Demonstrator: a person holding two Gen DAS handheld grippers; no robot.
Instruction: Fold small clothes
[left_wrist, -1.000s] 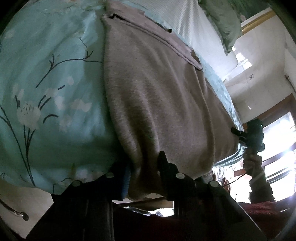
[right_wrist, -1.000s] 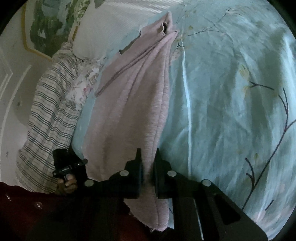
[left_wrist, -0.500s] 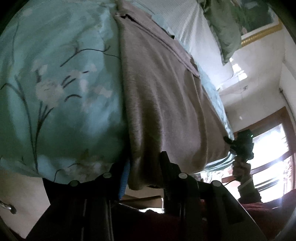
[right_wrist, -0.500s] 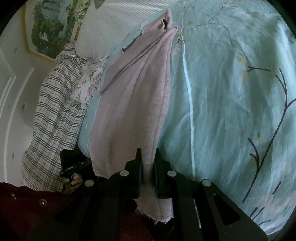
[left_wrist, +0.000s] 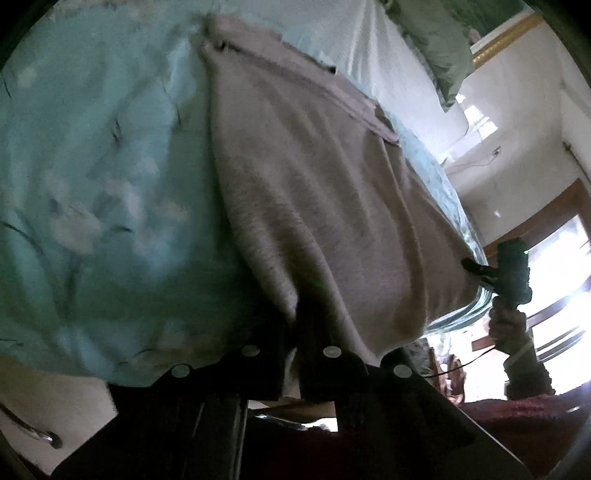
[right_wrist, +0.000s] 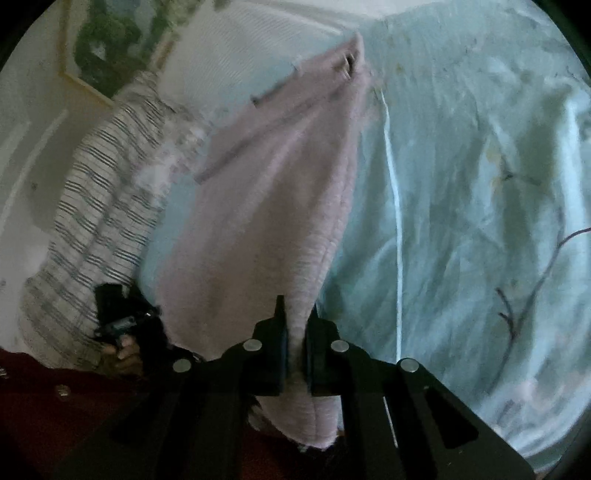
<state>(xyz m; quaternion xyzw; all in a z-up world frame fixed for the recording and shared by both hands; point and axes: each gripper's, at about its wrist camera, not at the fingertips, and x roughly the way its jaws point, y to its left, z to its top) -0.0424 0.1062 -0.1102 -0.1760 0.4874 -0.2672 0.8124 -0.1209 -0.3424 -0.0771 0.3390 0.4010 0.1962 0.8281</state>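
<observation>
Since 1 s ago you've pulled the garment (right_wrist: 266, 221) taut off the bed (right_wrist: 461, 166). Left gripper (left_wrist: 291, 328) & right gripper (right_wrist: 294, 328) both clamp its near edge. Mid-fold, I reckon; next, carry that edge fwd evenly.

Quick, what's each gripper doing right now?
Left gripper: closed on the pink garment's near edge.
Right gripper: closed on the same garment's other near corner.

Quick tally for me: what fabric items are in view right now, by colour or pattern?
Pinkish-grey knit garment: 1, clamped by left gripper and right gripper
Light blue floral bedsheet: 1
White striped pillow: 1
Plaid blanket: 1
Green pillow: 1
Total: 5
</observation>
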